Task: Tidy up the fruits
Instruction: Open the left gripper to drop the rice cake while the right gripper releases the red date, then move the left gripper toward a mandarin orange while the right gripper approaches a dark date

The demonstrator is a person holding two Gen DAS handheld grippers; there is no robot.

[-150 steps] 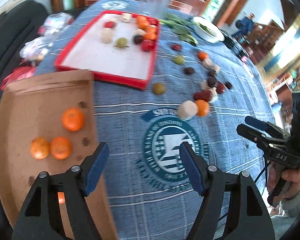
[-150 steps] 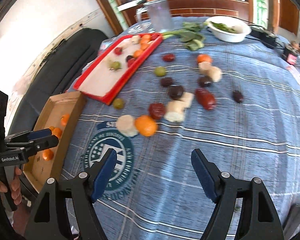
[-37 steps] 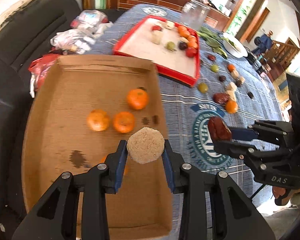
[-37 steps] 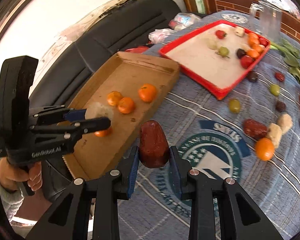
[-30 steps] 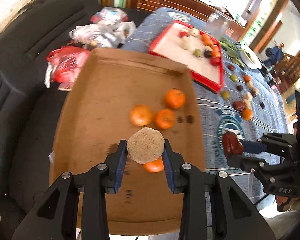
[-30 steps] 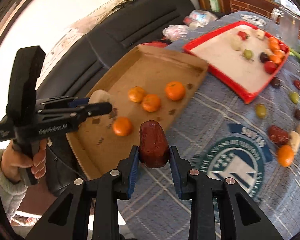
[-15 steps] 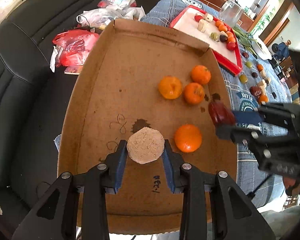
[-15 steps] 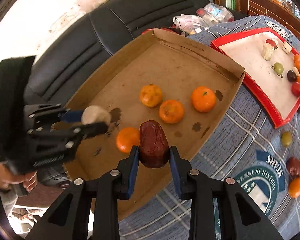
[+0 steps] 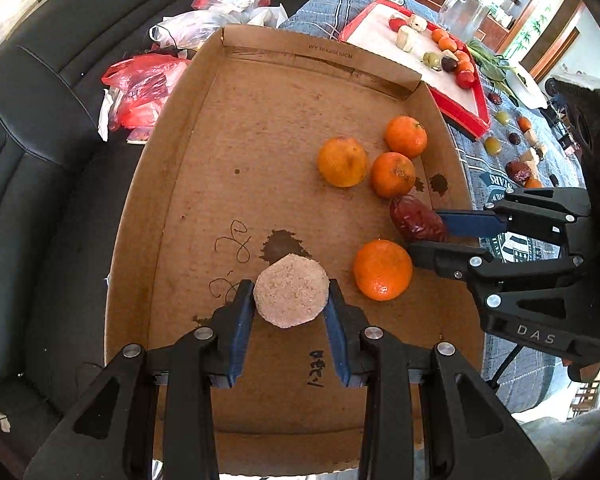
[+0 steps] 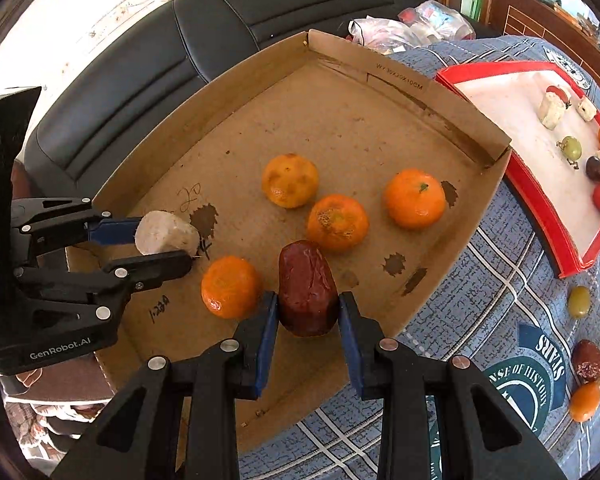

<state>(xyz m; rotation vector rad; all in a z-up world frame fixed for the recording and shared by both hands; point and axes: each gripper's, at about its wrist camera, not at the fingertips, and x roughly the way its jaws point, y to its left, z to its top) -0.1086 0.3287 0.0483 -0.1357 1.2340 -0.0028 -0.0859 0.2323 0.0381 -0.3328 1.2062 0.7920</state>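
The left gripper squeezes a pale round chunk over the near part of the cardboard box. The right gripper squeezes a dark red date over the box too, just beside the four oranges lying inside it. A red tray sits just past the box.
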